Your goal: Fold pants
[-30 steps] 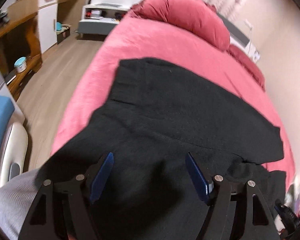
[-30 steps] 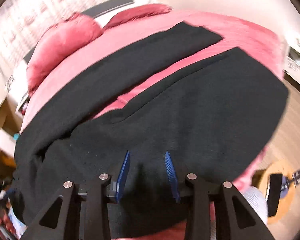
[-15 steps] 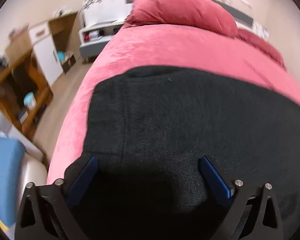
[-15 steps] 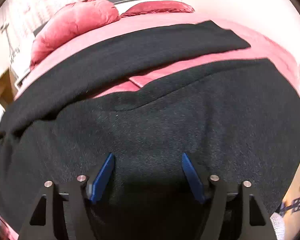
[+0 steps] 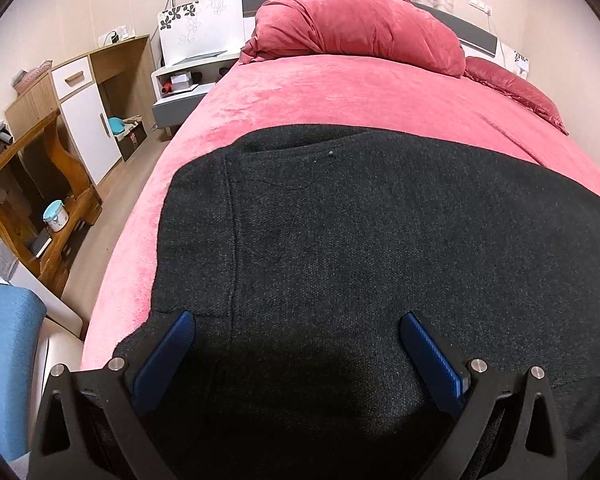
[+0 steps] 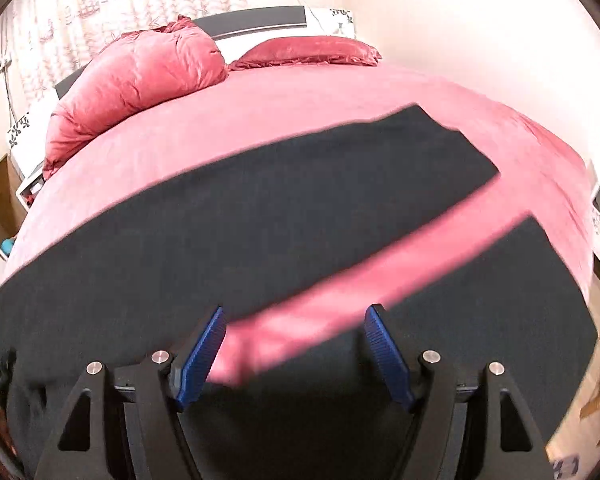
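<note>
Black pants point(image 5: 380, 240) lie spread on a pink bed point(image 5: 320, 92). In the left wrist view the waist end fills the foreground. My left gripper point(image 5: 296, 336) is open, its blue fingers wide apart just above the fabric and holding nothing. In the right wrist view the two legs point(image 6: 260, 208) stretch to the right with a strip of pink cover between them. My right gripper point(image 6: 296, 332) is open above the crotch area, over that pink strip, holding nothing.
Red pillows point(image 5: 356, 20) lie at the head of the bed. A wooden desk and cabinet point(image 5: 60, 120) and a nightstand point(image 5: 184, 84) stand along the left wall. A blue item point(image 5: 8, 360) sits at the near left. The bed's right edge point(image 6: 580, 240) drops off.
Both grippers have opened wider and dropped close to the pants. The left one has moved toward the waist end; the right one has moved over the gap between the legs.
</note>
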Tool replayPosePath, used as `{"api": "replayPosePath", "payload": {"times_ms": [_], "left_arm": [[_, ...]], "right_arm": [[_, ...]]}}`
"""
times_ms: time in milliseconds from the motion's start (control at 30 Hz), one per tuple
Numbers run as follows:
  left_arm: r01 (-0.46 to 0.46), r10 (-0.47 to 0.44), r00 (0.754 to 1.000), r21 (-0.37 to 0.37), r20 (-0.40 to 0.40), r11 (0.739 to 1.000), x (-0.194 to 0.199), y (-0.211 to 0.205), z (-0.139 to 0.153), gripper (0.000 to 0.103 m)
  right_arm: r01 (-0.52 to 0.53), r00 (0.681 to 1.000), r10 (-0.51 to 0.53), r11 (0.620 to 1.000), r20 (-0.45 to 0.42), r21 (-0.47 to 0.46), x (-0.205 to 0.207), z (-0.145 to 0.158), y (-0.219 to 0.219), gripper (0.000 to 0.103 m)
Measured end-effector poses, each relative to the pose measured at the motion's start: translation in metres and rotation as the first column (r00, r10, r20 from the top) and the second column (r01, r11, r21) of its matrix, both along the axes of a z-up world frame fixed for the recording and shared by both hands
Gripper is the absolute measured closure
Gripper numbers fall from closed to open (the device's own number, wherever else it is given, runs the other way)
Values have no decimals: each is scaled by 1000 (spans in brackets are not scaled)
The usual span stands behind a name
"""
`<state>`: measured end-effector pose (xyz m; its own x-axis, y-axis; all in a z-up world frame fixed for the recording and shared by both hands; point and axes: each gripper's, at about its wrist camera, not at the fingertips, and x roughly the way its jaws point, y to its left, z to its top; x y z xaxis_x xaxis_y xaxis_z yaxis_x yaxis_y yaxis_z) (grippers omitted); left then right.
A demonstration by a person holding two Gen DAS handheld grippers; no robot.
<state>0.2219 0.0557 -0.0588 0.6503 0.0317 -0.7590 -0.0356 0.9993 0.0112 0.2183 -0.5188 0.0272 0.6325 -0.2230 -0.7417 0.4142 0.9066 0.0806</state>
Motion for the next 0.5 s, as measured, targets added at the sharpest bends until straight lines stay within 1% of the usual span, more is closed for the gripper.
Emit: {"api": "replayPosePath", "payload": {"times_ms": [100,200,300,433,500], "left_arm": [[-1,1,1000,-2,1,1000,-1,0,0,0],[-1,1,1000,1,3,1000,-3,-1,0,0],[0,0,1000,-1,-2,1000,-3,-1,1,0],[-3,3,1000,-2,-5,1000,0,-2,2,0],[-5,5,1000,0,-5,1000,1,-2,2,0]], "right_arm": [[10,1000,-10,1000,-9,0,40,4,-19,30],[40,999,-40,999,-37,-21,74,6,-39,30],[71,995,-72,997,-73,-14,106,3,-61,30],[119,986,-120,993,-115,-22,139,4,-92,30],[156,981,-155,988,-116,-6,143,8,-107,30]]}}
